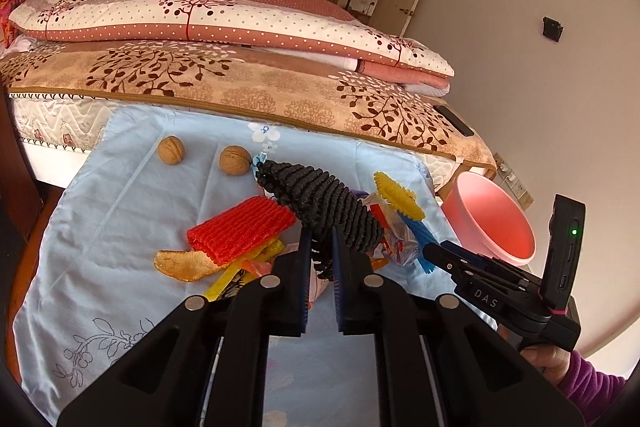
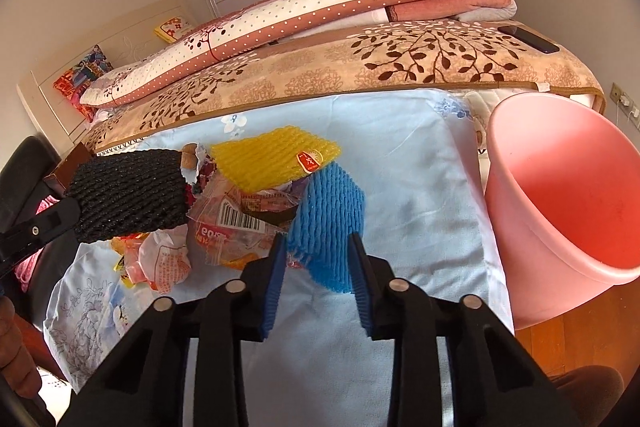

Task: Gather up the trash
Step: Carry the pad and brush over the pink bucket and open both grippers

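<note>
While the left gripper (image 1: pixel 322 247) pinches the black foam net (image 1: pixel 320 203) above the blue cloth (image 1: pixel 120 227), the right gripper (image 2: pixel 318 259) clamps the blue foam net (image 2: pixel 328 211) near the pink bin (image 2: pixel 560 211).

Black foam net (image 1: pixel 320 205): black ribbed mesh, at the centre.
Red foam net (image 1: pixel 240 229): bright red, ribbed, at 8 o'clock from the black one.
Yellow foam net (image 2: pixel 276 161): yellow mesh with a small red label.
Blue foam net (image 2: pixel 328 223): vivid blue, ribbed.
Walnuts (image 1: pixel 171 150): tan brown, at 11 o'clock.
Cloth (image 1: pixel 120 227): pale blue with outlined flowers.
Bin (image 2: pixel 560 195): pink.
Blanket (image 1: pixel 248 83): beige with dark brown leafy branches.
Gripper pads (image 2: pixel 276 287): blue on black fingers.
</note>
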Demonstrator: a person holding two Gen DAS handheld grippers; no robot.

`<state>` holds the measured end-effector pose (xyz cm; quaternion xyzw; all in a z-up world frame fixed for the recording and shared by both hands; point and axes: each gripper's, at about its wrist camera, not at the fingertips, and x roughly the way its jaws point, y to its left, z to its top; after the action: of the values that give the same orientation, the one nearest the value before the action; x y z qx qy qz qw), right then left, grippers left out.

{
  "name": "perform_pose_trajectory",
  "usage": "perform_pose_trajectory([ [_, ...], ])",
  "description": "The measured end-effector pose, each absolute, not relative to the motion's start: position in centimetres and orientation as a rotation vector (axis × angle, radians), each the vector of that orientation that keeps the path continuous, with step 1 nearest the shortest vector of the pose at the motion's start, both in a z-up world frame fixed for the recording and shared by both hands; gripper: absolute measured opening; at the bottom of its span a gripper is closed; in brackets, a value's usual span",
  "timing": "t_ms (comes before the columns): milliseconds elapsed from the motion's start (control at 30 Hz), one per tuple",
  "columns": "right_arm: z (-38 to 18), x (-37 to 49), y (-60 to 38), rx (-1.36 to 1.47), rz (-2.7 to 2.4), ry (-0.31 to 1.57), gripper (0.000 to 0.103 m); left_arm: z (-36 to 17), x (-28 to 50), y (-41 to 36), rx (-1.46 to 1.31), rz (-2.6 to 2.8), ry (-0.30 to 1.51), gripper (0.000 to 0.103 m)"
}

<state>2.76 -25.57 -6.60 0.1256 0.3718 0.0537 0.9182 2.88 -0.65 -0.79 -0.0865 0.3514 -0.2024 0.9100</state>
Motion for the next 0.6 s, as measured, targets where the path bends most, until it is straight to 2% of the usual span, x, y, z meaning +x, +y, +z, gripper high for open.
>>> perform_pose_trajectory([
  [67,-6.7,2.8,-25.9,0.280,0.114,0.770,0.006,-0.4,2.8,-0.7,-0.177,-0.417,0.717,0.009],
  [600,-1.7,-1.8,-32.6,0.389,0.043,0.600,0.005,4.3,2.2,-6.3,-0.129,-0.554,0.606,0.009],
])
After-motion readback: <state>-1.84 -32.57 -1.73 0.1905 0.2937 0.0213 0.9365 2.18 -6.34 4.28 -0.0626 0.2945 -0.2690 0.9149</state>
